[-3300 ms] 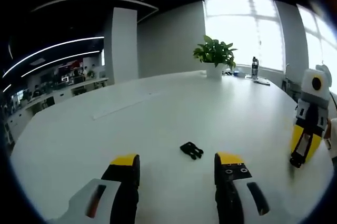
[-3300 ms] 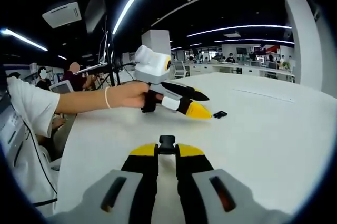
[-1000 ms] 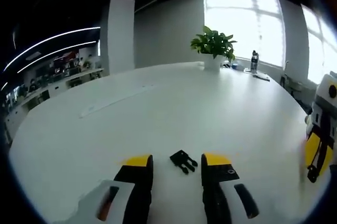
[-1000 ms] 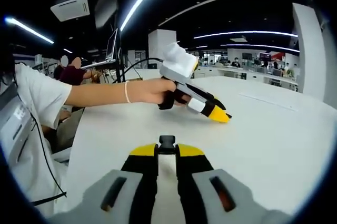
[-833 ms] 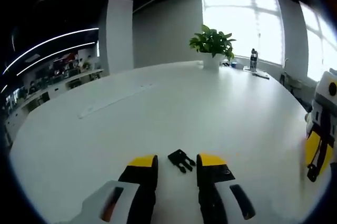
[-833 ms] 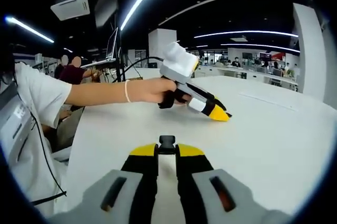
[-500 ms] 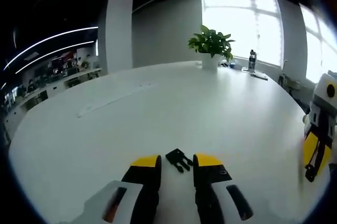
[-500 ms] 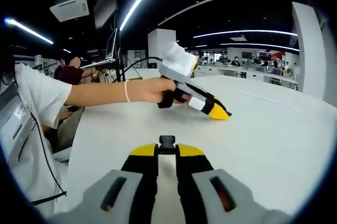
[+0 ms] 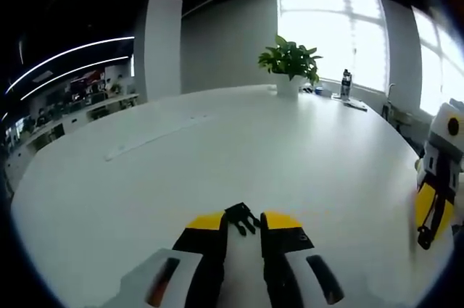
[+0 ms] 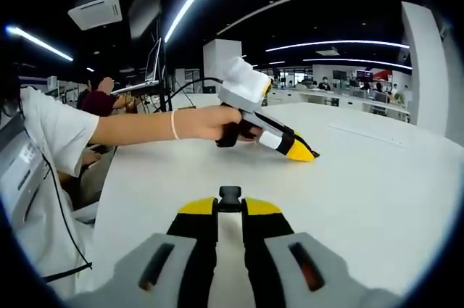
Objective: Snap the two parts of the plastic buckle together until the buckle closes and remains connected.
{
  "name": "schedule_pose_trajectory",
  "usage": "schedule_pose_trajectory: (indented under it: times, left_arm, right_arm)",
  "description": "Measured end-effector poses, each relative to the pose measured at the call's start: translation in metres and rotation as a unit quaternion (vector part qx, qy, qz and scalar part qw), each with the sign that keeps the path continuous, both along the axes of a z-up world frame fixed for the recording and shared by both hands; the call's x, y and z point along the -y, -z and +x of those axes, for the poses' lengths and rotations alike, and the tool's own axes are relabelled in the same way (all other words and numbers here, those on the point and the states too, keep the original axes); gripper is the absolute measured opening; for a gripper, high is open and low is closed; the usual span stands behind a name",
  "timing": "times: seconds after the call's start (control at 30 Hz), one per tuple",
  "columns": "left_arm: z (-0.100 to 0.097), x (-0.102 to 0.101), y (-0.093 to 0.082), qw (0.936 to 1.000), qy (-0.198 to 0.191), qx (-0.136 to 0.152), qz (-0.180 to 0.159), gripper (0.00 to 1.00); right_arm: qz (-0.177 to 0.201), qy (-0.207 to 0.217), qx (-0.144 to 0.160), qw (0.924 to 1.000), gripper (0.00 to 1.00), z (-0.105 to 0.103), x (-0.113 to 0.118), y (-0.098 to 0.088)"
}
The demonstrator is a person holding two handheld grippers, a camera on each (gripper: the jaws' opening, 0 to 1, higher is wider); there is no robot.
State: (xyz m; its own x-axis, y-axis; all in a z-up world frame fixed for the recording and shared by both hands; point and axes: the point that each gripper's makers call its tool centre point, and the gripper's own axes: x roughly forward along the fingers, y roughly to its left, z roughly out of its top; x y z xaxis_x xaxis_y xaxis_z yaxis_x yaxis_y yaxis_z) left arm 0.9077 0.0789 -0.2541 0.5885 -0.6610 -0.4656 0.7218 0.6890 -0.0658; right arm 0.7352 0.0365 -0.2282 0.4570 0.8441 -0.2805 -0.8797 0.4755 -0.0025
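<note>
1. Because the pronged buckle half (image 9: 241,217) lies on the white desk (image 9: 217,148) right between the yellow tips of the left claw (image 9: 243,222), with part of it poking out just ahead of them, the coming squeeze turns on that line-up. The jaws stand close on either side of it, nearly pinching; whether they already touch it I cannot tell.
2. Its long axis seems to run obliquely across the gap, prongs pointing toward the right jaw and slightly back toward the camera — a judgement, as the piece is small and dark.
3. Seen from the right gripper view, the left claw (image 10: 303,152) is held by a hand (image 10: 221,125) and angles tip-down onto the desk, its yellow tip touching or nearly touching the surface.
4. The right claw (image 10: 230,203) is clenched on the other black buckle half (image 10: 230,196), which sticks up between its tips, lifted off the desk.
5. Across the desk, the right claw (image 9: 428,210) hangs at the right edge of the left gripper view, well apart from the pronged half; the left claw is plainly the nearer one.
6. Count — two buckle halves, two claws, one desk; farther off, one potted plant (image 9: 290,65) and one bottle (image 9: 346,83) near the window.
7. My reading: the halves are not yet joined, and the second one has yet to be lifted.
</note>
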Motion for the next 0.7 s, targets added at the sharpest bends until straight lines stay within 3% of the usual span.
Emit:
schedule_pose_trajectory:
  times: [0.2, 0.7]
  left_arm:
    - [-0.0005, 0.0, -0.0004, 1.0, 0.003, -0.003, -0.006, 0.12]
    - [-0.0081, -0.0011, -0.0002, 0.9994, 0.019, -0.014, -0.023, 0.12]
  right_arm:
    - [0.001, 0.001, 0.001, 1.0, 0.12, -0.0007, 0.001, -0.0016]
    - [0.0, -0.002, 0.0, 1.0, 0.12, -0.0029, -0.0013, -0.0015]
